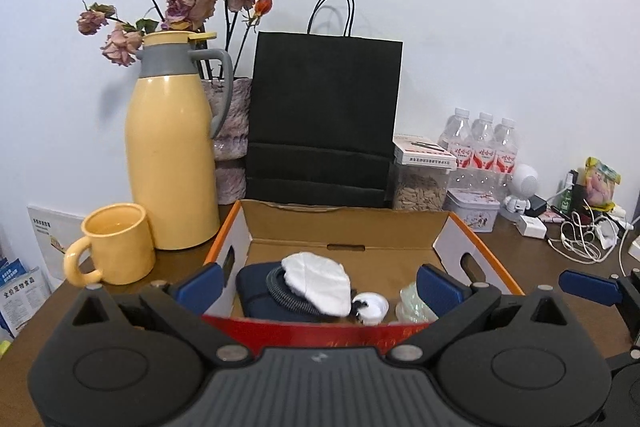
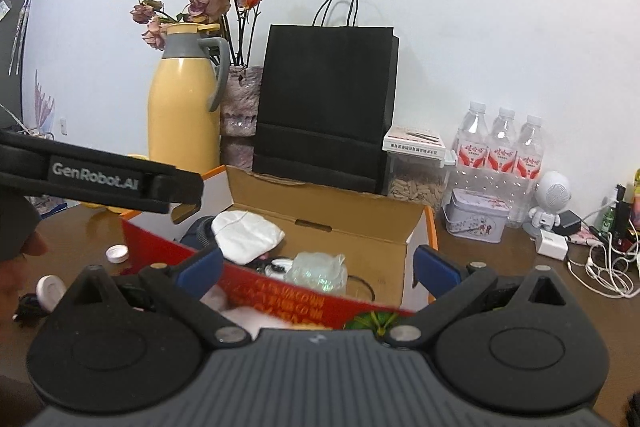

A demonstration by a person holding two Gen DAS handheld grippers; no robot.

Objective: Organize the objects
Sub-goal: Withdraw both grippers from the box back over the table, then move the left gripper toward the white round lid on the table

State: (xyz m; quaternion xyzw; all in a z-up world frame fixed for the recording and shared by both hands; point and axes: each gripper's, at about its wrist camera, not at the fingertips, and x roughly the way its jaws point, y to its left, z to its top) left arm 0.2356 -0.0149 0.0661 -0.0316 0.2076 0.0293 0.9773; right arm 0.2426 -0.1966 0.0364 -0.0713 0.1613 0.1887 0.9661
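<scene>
Both tools wide open over the box, nothing gripped, and strays left on the tabletop.

The left tool and right tool hover empty above the open cardboard box with red front wall, where a white cloth cap sits on a dark blue pouch. Risk: reaching for the small white round lid on the brown wooden tabletop, a tool could clip that red wall and shove the box.
</scene>
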